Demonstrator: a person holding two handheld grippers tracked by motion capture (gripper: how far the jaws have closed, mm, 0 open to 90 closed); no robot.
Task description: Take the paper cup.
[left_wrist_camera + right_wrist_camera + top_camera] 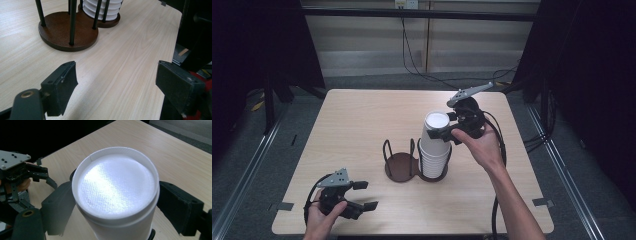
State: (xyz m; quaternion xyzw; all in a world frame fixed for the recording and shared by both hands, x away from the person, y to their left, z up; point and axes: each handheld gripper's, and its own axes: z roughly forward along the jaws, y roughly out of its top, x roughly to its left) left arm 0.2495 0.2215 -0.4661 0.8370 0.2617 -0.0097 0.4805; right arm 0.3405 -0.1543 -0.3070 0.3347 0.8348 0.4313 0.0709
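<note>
A white paper cup (436, 131), upside down, sits atop the cup stack (434, 161) in a brown wire holder (401, 167) at centre frame. The right gripper (448, 128) clasps it from the right. At lower left, the left gripper (364, 195) rests released on the table (362, 120).

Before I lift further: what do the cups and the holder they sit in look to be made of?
The cups look like white paper, matte: the top one's upturned base shows a fine woven-looking texture and a side seam, though foam can't be excluded. The holder has a dark brown round base, probably wood or a smooth wood-look board, with thin black rods, likely painted metal.
</note>
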